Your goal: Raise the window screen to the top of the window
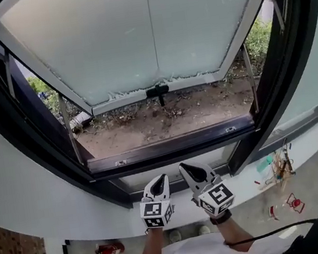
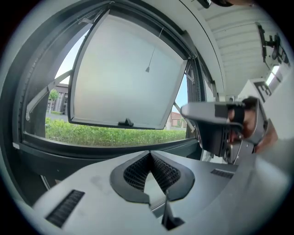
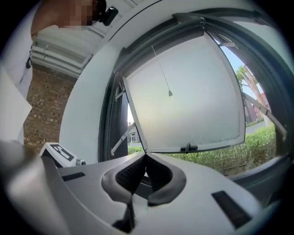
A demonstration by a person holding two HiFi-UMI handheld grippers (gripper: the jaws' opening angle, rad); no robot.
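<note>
My left gripper (image 1: 161,179) and right gripper (image 1: 185,168) are both closed on nothing. I see no window screen across the opening ahead. Its pull cord (image 3: 170,93) hangs high above them, so I'd confirm it's seated fully up.

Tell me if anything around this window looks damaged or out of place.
The frosted covering on the window pane looks ragged along its bottom edge, near the black handle. Small clutter lies scattered at lower right.
</note>
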